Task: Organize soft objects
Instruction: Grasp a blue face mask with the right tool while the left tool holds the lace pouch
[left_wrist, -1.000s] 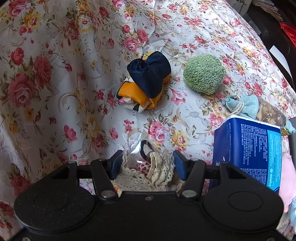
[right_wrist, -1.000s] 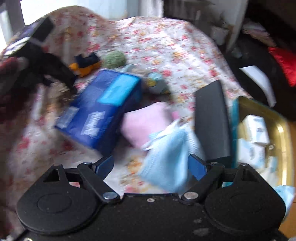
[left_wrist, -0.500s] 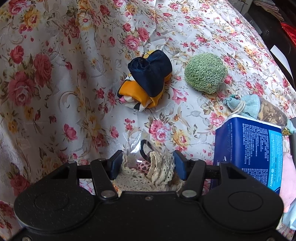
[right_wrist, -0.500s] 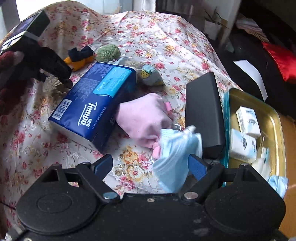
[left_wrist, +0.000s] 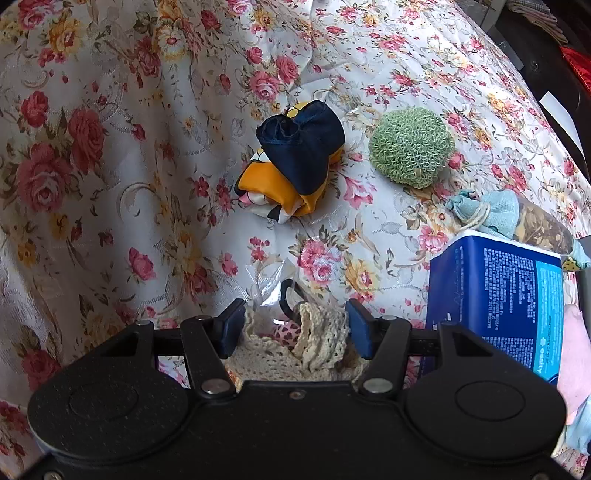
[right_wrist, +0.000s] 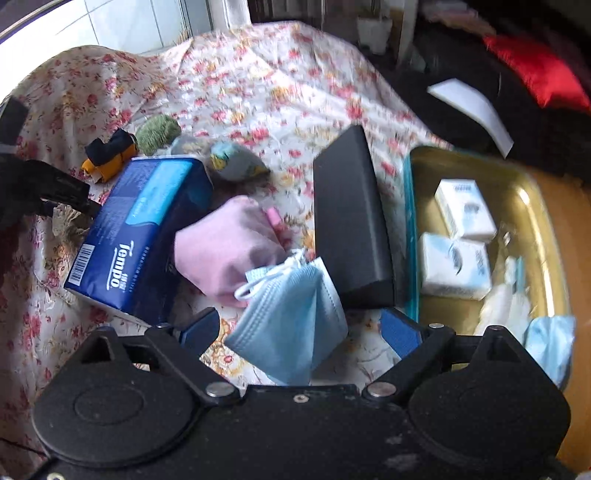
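The left gripper sits low over the floral cloth, pointing toward the upper part of its view. Its blue fingers stand a moderate way apart on either side of a cream crochet piece that fills the gap between them; whether the pads actually press it cannot be told. A bit of clear plastic wrap and a pink spotted scrap lie with the crochet.

Above it, mid-frame, a navy and orange fabric bundle lies on the cloth, with a green knitted ball to its right. Lower right sit a pale teal drawstring pouch and a blue tissue pack.

The right gripper is held above the cloth, angled down. Its jaws are spread wide, and a light blue face mask lies between them, nearer the left finger, touching neither pad clearly. Just behind the mask is a pink pouch, leaning against the tissue pack at left of frame. A black rectangular case lies at centre right, beside a gold tray that holds two white tissue packets and another blue mask. The view is somewhat blurred.
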